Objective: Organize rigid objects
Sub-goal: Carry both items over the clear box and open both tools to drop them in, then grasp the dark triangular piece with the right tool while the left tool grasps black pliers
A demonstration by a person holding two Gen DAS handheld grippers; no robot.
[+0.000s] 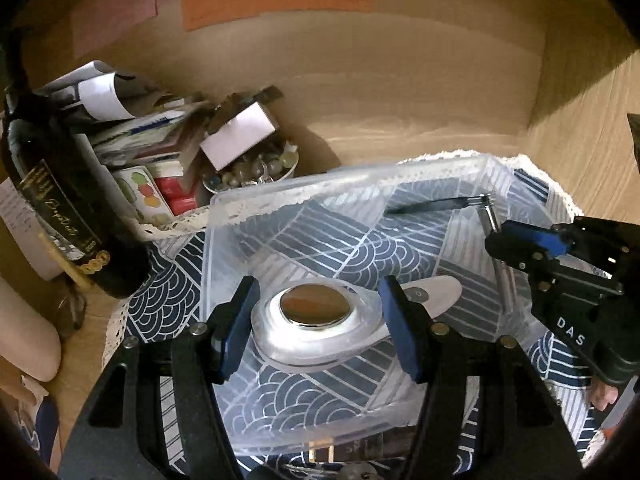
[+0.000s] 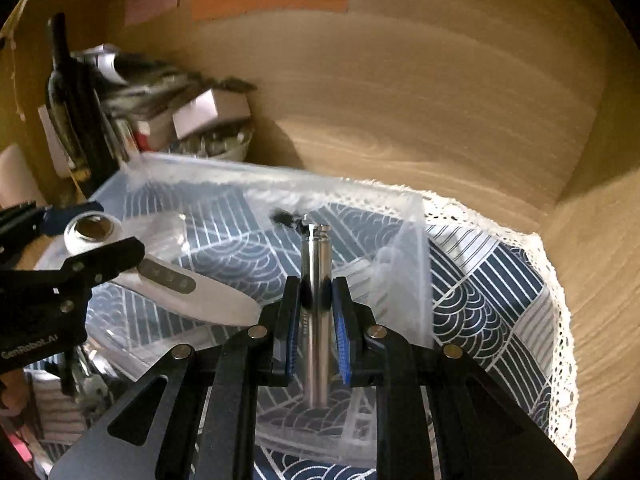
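A clear plastic bin [image 1: 224,240] sits on a blue-and-white patterned cloth [image 1: 168,304]. My left gripper [image 1: 316,320] is shut on a white handheld device with a round metal head [image 1: 314,306], held over the bin. In the right wrist view the device [image 2: 168,280] shows at left. My right gripper [image 2: 318,292] is shut on a slim metal rod tool [image 2: 318,264] with a dark angled end [image 2: 286,216], inside the bin [image 2: 412,264]. The right gripper [image 1: 516,248] also shows in the left wrist view, gripping the rod [image 1: 489,212].
A dark wine bottle [image 1: 60,200] lies left of the bin. Boxes and papers [image 1: 160,148] and a bowl of small round items [image 1: 256,168] crowd the back left. Wooden walls [image 1: 400,80] enclose the space. The lace cloth edge [image 2: 560,320] runs along the right.
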